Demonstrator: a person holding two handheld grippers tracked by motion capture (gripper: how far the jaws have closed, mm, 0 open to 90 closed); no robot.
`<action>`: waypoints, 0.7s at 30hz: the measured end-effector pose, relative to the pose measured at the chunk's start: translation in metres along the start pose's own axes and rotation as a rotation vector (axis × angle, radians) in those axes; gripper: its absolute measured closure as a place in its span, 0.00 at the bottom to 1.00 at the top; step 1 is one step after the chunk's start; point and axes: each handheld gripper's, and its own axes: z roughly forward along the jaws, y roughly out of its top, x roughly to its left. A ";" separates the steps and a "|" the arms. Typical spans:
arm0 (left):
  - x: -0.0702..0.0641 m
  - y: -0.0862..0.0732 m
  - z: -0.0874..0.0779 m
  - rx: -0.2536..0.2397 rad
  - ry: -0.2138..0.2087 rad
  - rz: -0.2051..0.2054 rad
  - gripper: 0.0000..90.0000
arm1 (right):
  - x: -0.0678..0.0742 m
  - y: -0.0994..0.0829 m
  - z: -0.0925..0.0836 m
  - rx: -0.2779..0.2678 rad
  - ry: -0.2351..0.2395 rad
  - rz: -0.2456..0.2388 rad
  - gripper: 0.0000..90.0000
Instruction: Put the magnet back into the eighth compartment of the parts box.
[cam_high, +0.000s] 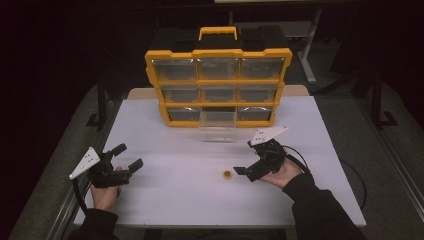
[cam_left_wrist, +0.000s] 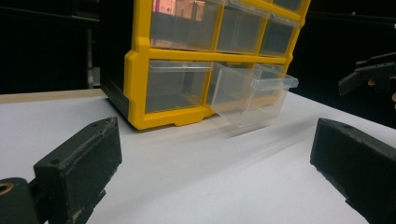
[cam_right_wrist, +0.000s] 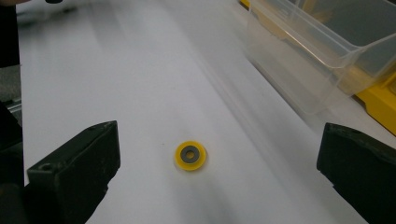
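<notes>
Yellow disc between spread fingers, perhaps a washer

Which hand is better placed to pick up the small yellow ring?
Right. The right tongs are open, with the ring lying just ahead between them; the left tongs are far off, facing the drawer cabinet.

A dim lab or workshop (white table, yellow drawer organizer).

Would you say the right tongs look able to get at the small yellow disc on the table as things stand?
Probably yes. The right tongs are open and point at the yellow disc, which lies flat on bare white table just ahead of them. Nothing stands between; the pulled-out clear drawer sits off to one side.
</notes>
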 end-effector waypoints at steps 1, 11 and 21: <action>0.000 0.000 0.000 -0.001 0.001 0.000 0.02 | 0.000 0.001 0.001 0.005 0.002 -0.004 0.00; 0.001 0.000 0.000 -0.001 0.000 -0.001 0.02 | 0.002 0.002 0.017 0.062 0.032 -0.015 0.00; 0.001 0.000 0.000 -0.003 -0.004 -0.006 0.02 | 0.007 0.004 0.029 0.103 0.055 -0.034 0.00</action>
